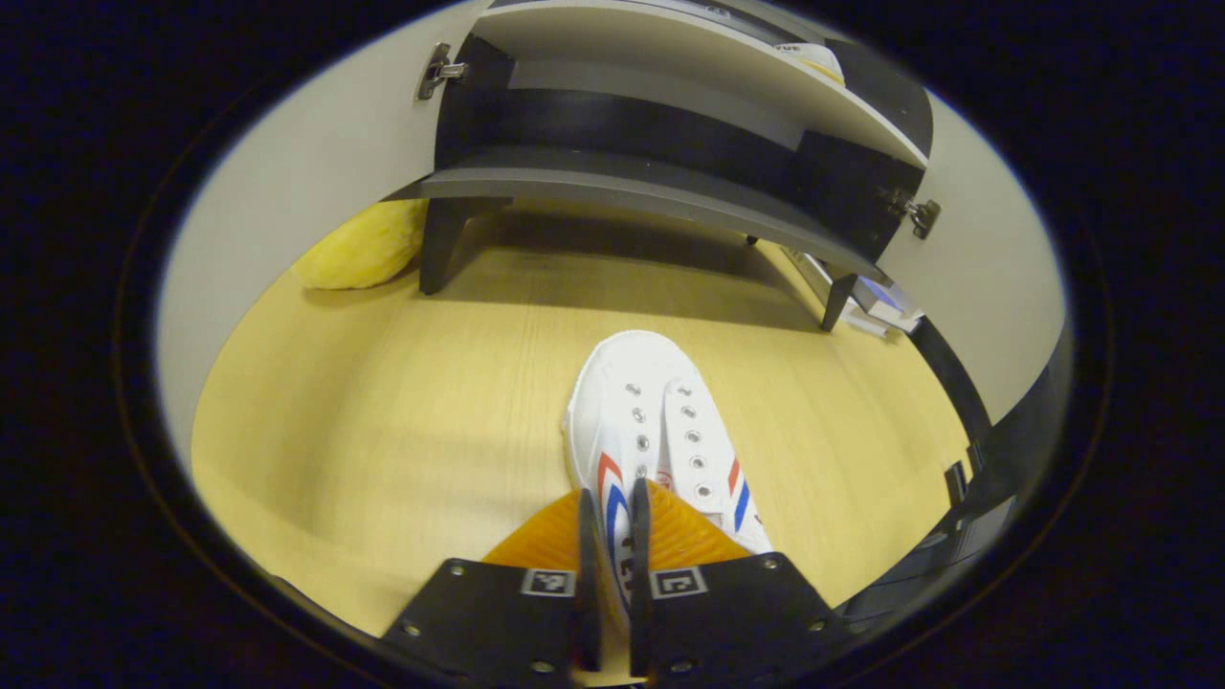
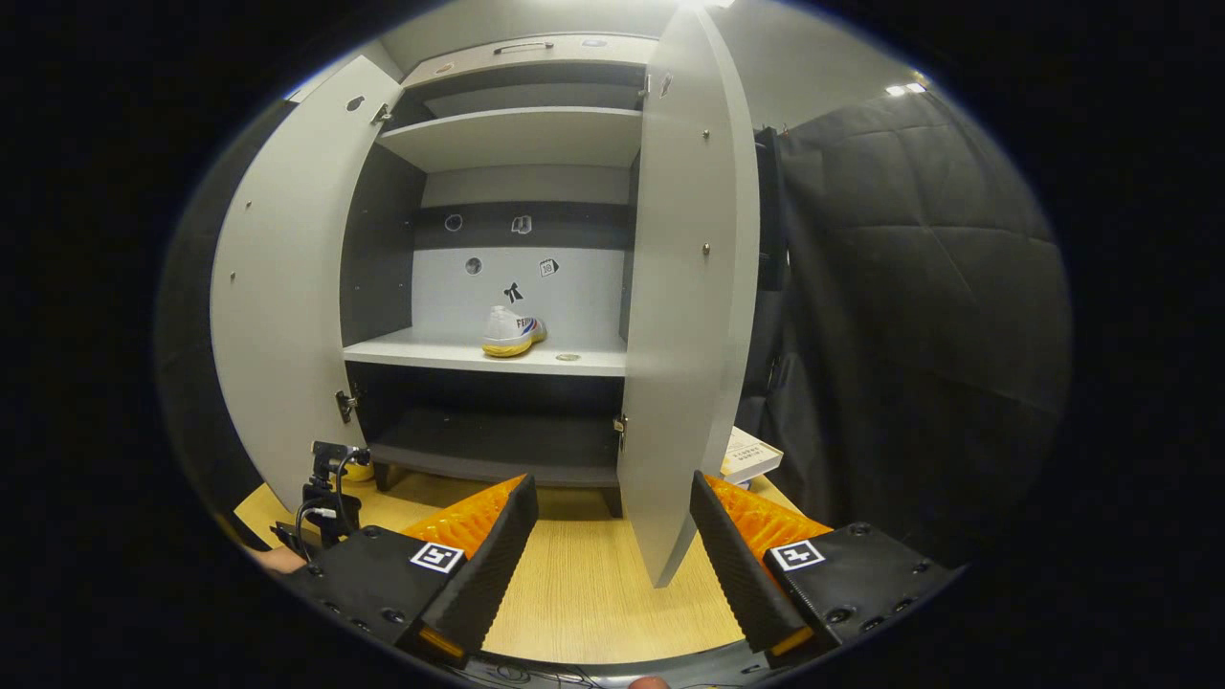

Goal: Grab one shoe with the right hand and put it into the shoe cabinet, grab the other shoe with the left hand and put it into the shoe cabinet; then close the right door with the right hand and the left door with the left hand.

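My left gripper (image 1: 612, 536) clamps shoe (image 1: 651, 421) collar on floor (image 1: 383, 421); heel hidden. My right gripper (image 2: 612, 545) open before right door (image 2: 684, 287) edge. Second shoe (image 2: 512, 332) on cabinet (image 2: 383, 249) shelf.

A: Shoes counted?
B: Two. One white shoe (image 1: 660, 431) is seen on the floor (image 1: 402, 431) in left gripper view, one shoe on the shelf (image 2: 514, 331) in right gripper view.
A: Cabinets, doors?
B: One shoe cabinet (image 2: 517, 134), two doors: left door (image 2: 287, 287) and right door (image 2: 689, 287). Both are seen open.
A: Shelves?
B: Three levels are counted in right gripper view.
A: Other items?
B: One yellow object (image 1: 364, 249) by a cabinet leg, one book (image 2: 751, 455) on the floor.
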{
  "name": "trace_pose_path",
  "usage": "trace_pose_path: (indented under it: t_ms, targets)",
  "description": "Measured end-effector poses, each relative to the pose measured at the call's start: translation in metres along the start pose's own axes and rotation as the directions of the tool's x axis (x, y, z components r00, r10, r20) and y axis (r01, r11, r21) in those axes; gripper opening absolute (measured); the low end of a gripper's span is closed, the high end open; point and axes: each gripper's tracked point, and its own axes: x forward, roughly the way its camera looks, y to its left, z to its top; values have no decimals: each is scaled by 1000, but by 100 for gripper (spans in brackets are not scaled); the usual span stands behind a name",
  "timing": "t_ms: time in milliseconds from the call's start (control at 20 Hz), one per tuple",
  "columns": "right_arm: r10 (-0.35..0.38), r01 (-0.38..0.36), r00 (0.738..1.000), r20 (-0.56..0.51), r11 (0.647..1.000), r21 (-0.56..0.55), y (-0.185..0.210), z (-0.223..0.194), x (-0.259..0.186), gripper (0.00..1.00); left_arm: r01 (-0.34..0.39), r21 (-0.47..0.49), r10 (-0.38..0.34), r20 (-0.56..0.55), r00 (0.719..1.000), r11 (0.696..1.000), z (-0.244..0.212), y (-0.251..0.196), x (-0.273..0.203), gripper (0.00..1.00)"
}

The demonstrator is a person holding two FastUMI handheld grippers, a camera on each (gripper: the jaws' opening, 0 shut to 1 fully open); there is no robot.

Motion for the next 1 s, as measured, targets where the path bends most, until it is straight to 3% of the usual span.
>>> trace_pose_path:
  t_ms: [50,400,750,1000]
  targets:
    - [3,-3,1000,0,1000,-4,1,-1,-1,100,6,7,-6,-3,1000,1000,1,0,-1,3]
    - [32,-32,999,2,999,-4,5,-3,-6,100,-2,121,-14,128,992,993,39,-4,-21,1]
    - [49,-50,999,22,999,11,5,0,-13,100,34,120,-64,257,964,992,106,-1,-82,1]
    - [56,-57,998,29,998,35,3,-2,-17,100,47,105,-82,363,928,993,150,7,-135,1]
